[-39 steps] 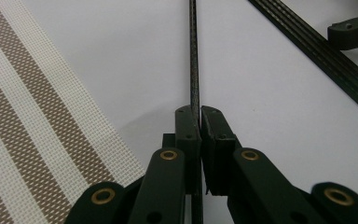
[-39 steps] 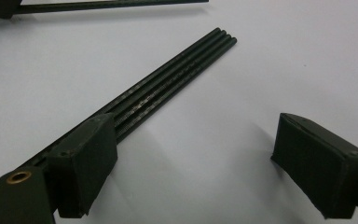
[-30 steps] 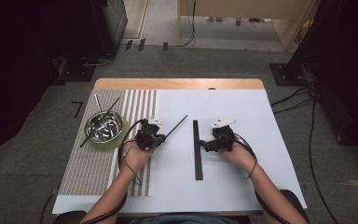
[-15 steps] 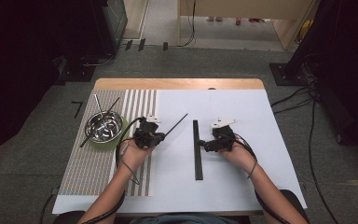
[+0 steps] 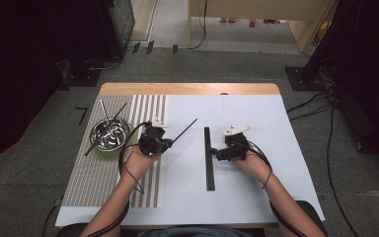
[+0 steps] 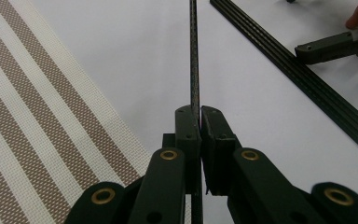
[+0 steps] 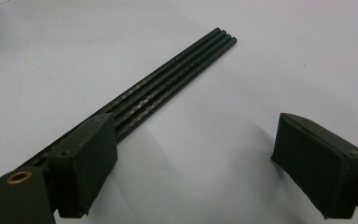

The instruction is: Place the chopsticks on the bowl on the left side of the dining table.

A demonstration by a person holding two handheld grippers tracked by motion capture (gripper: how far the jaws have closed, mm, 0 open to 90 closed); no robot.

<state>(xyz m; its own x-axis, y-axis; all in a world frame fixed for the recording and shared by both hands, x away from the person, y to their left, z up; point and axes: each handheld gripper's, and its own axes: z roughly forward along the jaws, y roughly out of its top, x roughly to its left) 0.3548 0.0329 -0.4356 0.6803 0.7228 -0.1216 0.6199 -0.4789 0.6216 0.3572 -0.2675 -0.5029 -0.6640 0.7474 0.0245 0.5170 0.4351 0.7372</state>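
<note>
My left gripper [image 5: 166,142] is shut on a thin black rod [image 5: 183,131], which points away and to the right, just above the white table. In the left gripper view the rod [image 6: 194,56] runs straight up from between the closed jaws of the left gripper [image 6: 199,122]. Several black rods [image 5: 208,158] lie side by side in a straight row at the table's middle. My right gripper [image 5: 218,153] stands open just right of that row. In the right gripper view, the left jaw of the right gripper [image 7: 200,161] sits over the rods [image 7: 177,79].
A steel bowl [image 5: 109,134] on a green base holds a few more rods and stands on the striped mat [image 5: 98,182] at the left. The white table [image 5: 276,187] extends to the right. Cables lie on the floor to the right of the table.
My left gripper has drifted slightly left and away with the rod still in its jaws. The right gripper has barely moved.
</note>
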